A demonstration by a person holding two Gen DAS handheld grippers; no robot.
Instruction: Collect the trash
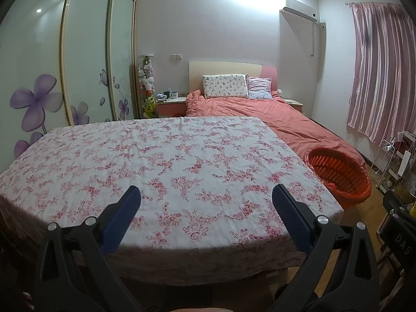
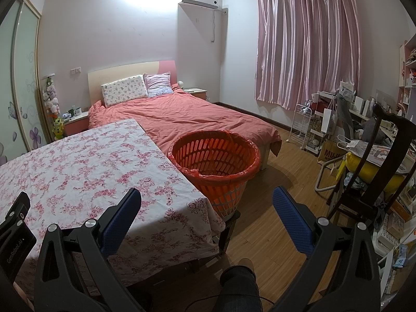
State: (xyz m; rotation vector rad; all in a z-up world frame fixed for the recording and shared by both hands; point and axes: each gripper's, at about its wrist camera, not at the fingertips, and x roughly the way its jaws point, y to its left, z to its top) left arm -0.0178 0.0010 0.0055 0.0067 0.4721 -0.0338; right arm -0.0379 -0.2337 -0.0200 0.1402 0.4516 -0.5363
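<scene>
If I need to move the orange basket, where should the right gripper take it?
Grip the basket by its near rim, coming from above with one finger inside and one outside. It stands upright and open, and the wall is too wide for the jaws to span. The right gripper is open and nearest to it. The liner folded over the rim may slip.

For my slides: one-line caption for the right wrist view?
Right gripper, jaws open, faces the orange basket beside the floral-clothed table.

Right gripper (image 2: 206, 200) spread wide, empty, above table (image 2: 78, 161) corner; orange basket (image 2: 215, 156) just beside table, bed (image 2: 182, 114) behind.
</scene>
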